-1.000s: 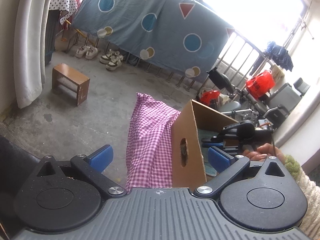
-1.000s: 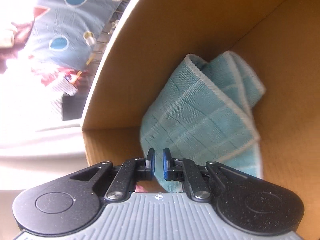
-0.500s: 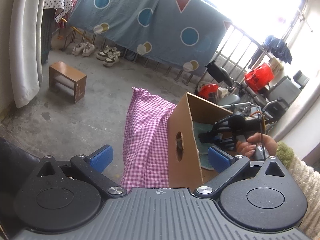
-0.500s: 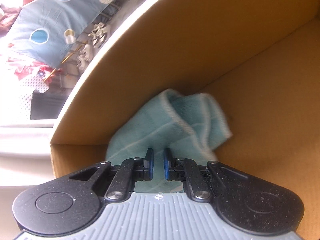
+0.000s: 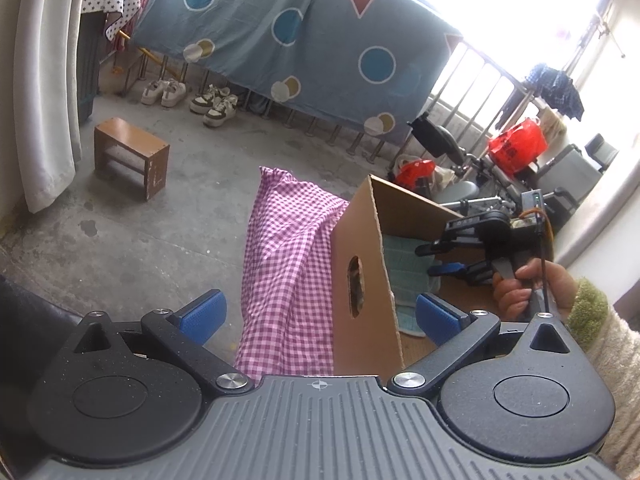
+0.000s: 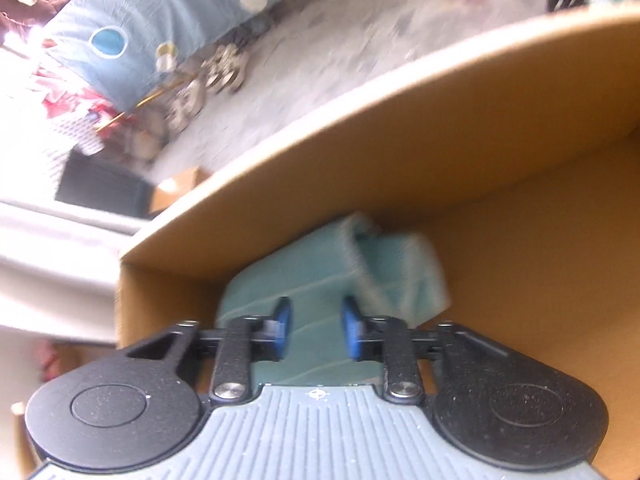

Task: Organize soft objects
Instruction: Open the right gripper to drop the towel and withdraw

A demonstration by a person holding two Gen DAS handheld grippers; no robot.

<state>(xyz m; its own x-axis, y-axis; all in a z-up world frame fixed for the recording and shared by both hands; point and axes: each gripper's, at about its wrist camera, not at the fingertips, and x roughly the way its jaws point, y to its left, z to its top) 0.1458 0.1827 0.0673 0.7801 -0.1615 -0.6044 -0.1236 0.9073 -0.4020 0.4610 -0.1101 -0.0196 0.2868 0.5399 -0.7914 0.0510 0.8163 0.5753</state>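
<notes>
Right gripper point(image 6: 316, 334) inside the cardboard box point(image 6: 520, 248), jaws just opened, parted over the teal cloth point(image 6: 332, 272) with pads clear of it. Cloth crumpled on the box floor against the far wall. Left gripper point(image 5: 320, 316) wide open, empty, facing the box corner beside a pink checked cloth point(image 5: 288, 264).
</notes>
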